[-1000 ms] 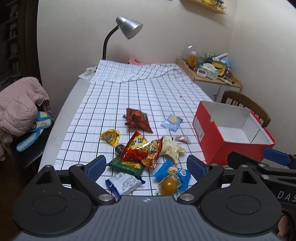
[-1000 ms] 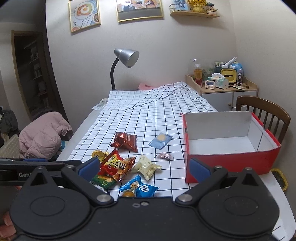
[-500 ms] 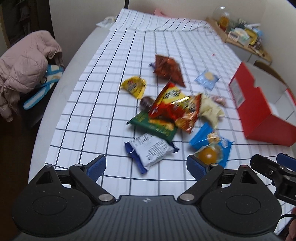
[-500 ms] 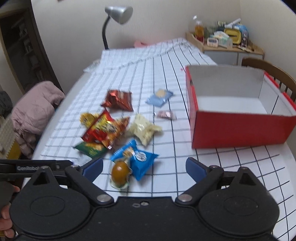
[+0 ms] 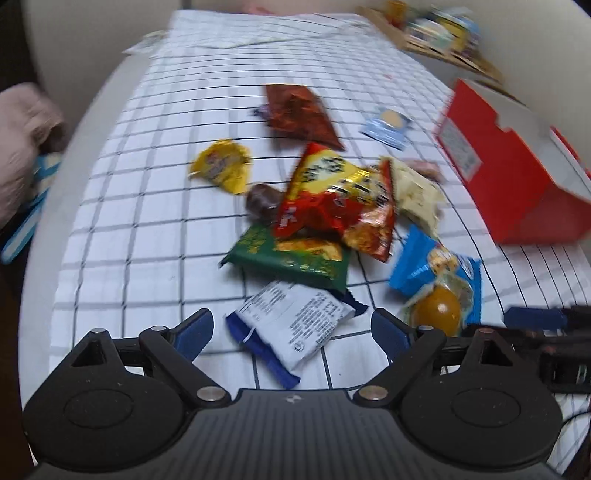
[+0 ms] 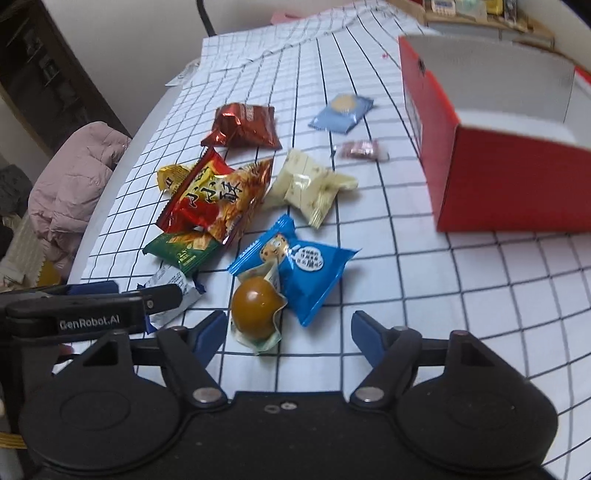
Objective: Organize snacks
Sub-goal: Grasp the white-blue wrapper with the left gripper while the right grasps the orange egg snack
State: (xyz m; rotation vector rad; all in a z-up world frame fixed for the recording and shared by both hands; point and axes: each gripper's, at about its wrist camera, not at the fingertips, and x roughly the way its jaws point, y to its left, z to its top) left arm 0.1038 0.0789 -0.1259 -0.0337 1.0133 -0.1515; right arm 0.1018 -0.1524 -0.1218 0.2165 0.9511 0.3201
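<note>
Several snack packets lie in a loose pile on the checked tablecloth [image 5: 129, 229]. My left gripper [image 5: 291, 328] is open, just short of a white and blue packet [image 5: 295, 325] that lies between its fingers. My right gripper [image 6: 288, 330] is open over a packed brown egg [image 6: 255, 308] and a blue cookie packet [image 6: 303, 269]. A red and yellow chips bag [image 6: 214, 199] lies on a green packet [image 6: 181, 251]. A red open box [image 6: 495, 184] stands at the right and looks empty. The left gripper also shows in the right wrist view [image 6: 92, 295].
Further out lie a dark red bag [image 6: 245, 125], a yellow packet [image 5: 221, 166], a cream packet [image 6: 306, 184], a light blue packet [image 6: 341, 112] and a small pink sweet [image 6: 362, 149]. A pink jacket [image 6: 74, 177] hangs left of the table. A cluttered shelf [image 5: 436, 33] stands far right.
Both grippers have tilted down and moved closer to the snack pile. The left one has come up to the white and blue packet, the right one to the egg. Both stay open.
</note>
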